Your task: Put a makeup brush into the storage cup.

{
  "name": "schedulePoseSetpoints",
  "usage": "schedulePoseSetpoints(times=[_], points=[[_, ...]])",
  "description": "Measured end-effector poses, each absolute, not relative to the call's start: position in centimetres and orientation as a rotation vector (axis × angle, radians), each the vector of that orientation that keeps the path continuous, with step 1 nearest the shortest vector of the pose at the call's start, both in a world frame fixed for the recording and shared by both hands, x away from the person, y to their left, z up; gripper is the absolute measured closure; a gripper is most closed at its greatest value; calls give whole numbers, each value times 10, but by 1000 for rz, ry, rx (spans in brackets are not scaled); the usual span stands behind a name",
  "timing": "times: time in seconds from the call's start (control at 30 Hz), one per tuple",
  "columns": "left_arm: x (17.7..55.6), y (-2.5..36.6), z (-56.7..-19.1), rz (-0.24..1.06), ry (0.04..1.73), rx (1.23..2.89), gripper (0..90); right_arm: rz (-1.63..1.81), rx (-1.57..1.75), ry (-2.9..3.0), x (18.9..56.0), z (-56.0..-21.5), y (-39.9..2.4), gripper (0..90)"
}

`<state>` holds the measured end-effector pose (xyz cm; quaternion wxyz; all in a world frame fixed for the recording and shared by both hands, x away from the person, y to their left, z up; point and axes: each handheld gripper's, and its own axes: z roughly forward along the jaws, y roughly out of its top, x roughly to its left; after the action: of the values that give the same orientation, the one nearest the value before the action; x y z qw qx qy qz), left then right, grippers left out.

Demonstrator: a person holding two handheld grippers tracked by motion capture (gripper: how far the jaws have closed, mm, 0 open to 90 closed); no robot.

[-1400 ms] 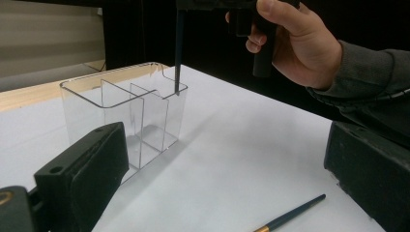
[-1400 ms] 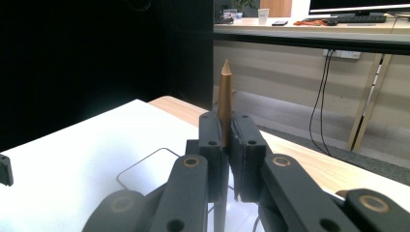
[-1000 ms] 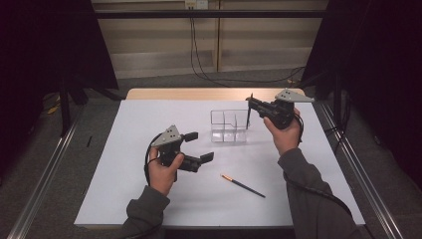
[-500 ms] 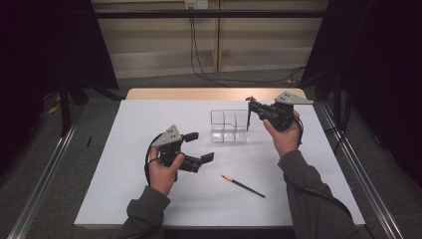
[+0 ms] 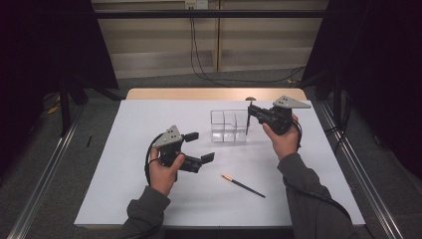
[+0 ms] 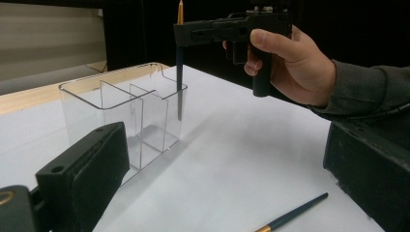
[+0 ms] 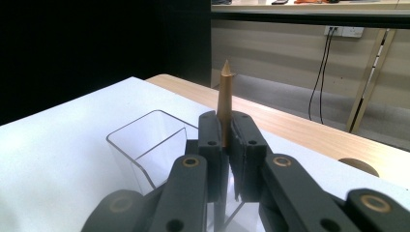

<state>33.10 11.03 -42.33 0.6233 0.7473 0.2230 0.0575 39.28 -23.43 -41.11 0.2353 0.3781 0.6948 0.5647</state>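
White sheeting covers our table [image 5: 124,164], with a strip of bare wood showing along the far edge and dark curtains to both sides. We hold the right gripper [image 5: 252,110] near the far right part of the sheet, its jaws pressed together on a dark pencil [image 6: 180,72]. That pencil stands upright, its long axis vertical: the tan sharpened end points up above the jaws, and the dark shaft hangs down at the right-hand wall of the clear plastic organizer [image 5: 228,127]. From the left gripper view the lower end looks to be just below the rim at that near corner, though we cannot tell whether it is inside the compartment or just outside the wall. Our left gripper [image 5: 199,148] sits lower left of the organizer, well apart from it, with its jaws spread and nothing between them. A second pencil [image 5: 243,185] lies flat on the sheet nearer to us, slanting, its tan end toward the left gripper. Open sheet lies all round the organizer, widest to the left and toward us
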Motion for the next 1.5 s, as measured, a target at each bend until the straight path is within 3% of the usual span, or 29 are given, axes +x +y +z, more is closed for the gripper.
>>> schedulePoseSetpoints(times=[1.1, 1.5], points=[[332, 112, -423, 142, 512, 1721, 27, 1489, 1050, 1950, 389, -423, -235, 832], [332, 111, -423, 145, 519, 1723, 28, 1480, 1062, 1946, 386, -423, -240, 778]])
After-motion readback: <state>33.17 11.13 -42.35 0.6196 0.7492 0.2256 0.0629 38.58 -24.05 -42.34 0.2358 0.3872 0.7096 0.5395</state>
